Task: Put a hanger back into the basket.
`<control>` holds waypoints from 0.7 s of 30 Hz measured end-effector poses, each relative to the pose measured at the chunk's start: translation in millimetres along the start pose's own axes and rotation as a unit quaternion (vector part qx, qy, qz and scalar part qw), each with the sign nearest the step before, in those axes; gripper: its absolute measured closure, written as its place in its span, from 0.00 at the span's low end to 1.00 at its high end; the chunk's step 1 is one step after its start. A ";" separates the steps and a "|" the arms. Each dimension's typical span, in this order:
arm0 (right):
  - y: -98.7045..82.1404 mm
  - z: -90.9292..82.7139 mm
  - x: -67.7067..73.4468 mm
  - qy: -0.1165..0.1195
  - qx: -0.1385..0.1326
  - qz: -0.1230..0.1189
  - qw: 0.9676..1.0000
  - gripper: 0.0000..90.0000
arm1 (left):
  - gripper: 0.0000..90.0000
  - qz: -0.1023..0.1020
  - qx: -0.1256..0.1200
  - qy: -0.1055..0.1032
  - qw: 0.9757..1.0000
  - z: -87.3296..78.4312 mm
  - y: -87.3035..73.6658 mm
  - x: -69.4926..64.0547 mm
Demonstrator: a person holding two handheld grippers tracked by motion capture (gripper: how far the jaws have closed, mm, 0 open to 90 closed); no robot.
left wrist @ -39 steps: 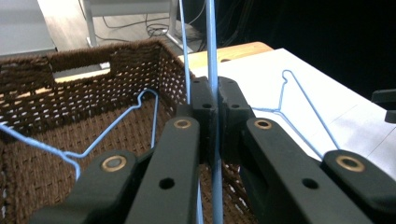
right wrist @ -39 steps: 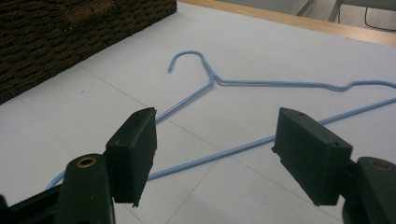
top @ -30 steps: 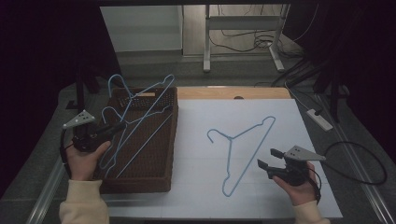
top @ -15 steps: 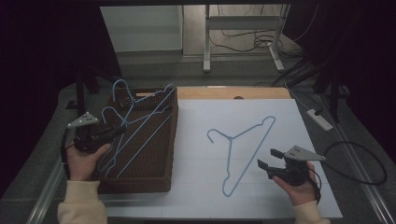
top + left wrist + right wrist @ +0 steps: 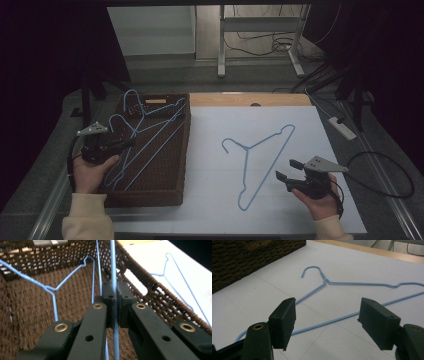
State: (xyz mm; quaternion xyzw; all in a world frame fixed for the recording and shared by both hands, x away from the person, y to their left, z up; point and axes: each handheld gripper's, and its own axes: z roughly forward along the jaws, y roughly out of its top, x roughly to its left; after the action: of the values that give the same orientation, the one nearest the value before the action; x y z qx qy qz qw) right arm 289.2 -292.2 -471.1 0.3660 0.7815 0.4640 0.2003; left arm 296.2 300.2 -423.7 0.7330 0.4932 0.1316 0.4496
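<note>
1. Left gripper sits over the left side of the wicker basket, jaws pressed together on a blue wire hanger; in the left gripper view the wire runs straight up between the 2 pads.
2. Left hand holds that gripper by its body, with the grey plate on top.
3. Second blue hanger lies in the basket too, its hook up near the far wall; the left gripper view shows its neck and shoulder beside the clamped wire.
4. Right gripper is well apart from the left one, at the near right of the white sheet covering the bench. Its jaws stand wide apart and hold nothing.
5. Right hand grips it from below.
6. Third blue hanger lies flat on the sheet, just left of the right gripper, hook pointing toward the basket. In the right gripper view its long bottom wire passes between and beyond the open pads, not touching them.
</note>
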 end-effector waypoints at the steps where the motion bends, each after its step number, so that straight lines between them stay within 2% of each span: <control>1: 0.0 0.0 -0.1 0.000 0.000 0.000 1.000 0.34 | 0.96 -0.002 0.004 -0.002 1.000 1.6 -0.7 1.1; 6: 0.0 0.1 0.0 0.000 0.000 0.000 1.000 0.34 | 0.96 -0.015 0.023 -0.005 1.000 11.2 -4.3 5.2; 14: -0.2 0.4 -0.4 -0.001 0.002 0.001 1.000 0.34 | 0.96 -0.018 0.048 -0.009 0.999 19.9 -7.4 7.9; 17: -0.2 0.6 -0.3 -0.001 0.002 0.000 1.000 0.34 | 0.96 -0.026 0.058 -0.001 0.998 23.5 -9.4 10.1; 19: -0.2 0.5 -0.2 -0.001 0.002 0.000 1.000 0.34 | 0.96 -0.038 0.059 0.000 0.998 24.5 -10.6 12.4; 21: -0.2 0.3 -0.5 -0.002 0.001 0.001 1.000 0.34 | 0.96 -0.045 0.066 0.015 0.997 25.1 -11.5 14.3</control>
State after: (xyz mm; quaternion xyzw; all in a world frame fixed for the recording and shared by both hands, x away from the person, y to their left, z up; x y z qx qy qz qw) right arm 289.6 -292.5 -471.4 0.3677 0.7814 0.4623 0.2012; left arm 312.0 300.2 -450.5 0.7358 0.5401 0.0890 0.3987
